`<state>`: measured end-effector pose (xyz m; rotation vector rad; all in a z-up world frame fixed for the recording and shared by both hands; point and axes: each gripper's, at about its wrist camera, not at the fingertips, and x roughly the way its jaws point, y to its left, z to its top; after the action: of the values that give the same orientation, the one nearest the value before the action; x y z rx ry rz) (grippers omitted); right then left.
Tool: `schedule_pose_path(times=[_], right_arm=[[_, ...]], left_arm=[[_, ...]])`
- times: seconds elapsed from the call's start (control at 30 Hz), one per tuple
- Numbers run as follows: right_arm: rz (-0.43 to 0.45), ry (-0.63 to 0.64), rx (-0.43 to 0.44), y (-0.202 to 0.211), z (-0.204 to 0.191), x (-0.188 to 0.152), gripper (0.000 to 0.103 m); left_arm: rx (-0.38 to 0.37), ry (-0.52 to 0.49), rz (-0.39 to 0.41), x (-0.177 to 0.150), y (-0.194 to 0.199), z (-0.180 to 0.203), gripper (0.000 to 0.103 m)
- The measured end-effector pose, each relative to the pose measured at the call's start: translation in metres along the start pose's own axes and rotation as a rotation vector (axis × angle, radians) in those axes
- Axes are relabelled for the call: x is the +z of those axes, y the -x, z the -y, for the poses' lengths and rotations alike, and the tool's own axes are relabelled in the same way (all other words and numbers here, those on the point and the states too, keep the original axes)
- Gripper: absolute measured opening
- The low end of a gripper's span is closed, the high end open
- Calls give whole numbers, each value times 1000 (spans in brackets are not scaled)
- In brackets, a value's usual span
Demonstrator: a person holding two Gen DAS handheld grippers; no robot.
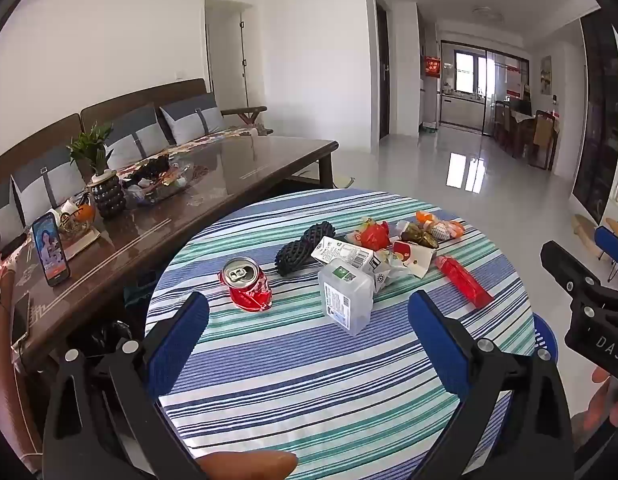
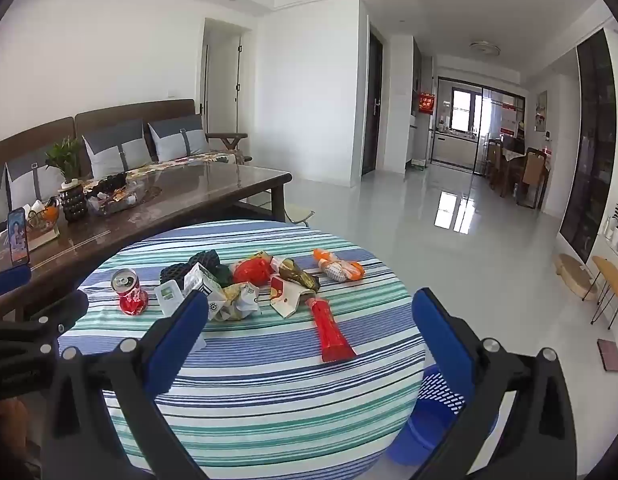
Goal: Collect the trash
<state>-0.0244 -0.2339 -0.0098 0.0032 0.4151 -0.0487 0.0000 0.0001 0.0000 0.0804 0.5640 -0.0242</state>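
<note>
On the round table's striped cloth (image 1: 309, 364), your trash lies in a cluster toward the far edge. At the left edge stands a dented red can (image 1: 247, 286), its script too blurred to read with certainty. Beside it sits a clear plastic box (image 1: 345, 294) with a green label and printed codes, then a white carton (image 1: 343, 254) bearing a barcode. A red wrapper (image 2: 329, 330) lies nearest the right edge; crumpled papers (image 2: 239, 300) and orange peel (image 2: 341, 266) lie behind. Your left gripper (image 1: 309, 320) stands with jaws wide apart, nothing between them; your right gripper (image 2: 309, 320) likewise. The right unit's body reads "DAS". A blue basket (image 2: 433, 408) sits on the floor below the table's right edge. Beyond: glass-topped coffee table (image 1: 245, 168), sofa, glossy tiled floor.
</note>
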Motion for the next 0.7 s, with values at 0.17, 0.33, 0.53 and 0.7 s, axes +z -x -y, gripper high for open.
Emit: schedule_pose_path(times=[0.17,0.33,0.53,0.7], right_arm=[[-5,7,2,-1,-1,0,98],[-10,9,1,0,0,-5,98],[-15,10,-12,-5,-2,-3,98],[-8,17,-8,-1,-3,-1,98]], left_arm=[[-1,1,-1,0,0,0,99],[-3,3,-2,0,0,0,99],[-1,7,-1,0,1,-2,99],[-1,4,-4,0,0,0,99]])
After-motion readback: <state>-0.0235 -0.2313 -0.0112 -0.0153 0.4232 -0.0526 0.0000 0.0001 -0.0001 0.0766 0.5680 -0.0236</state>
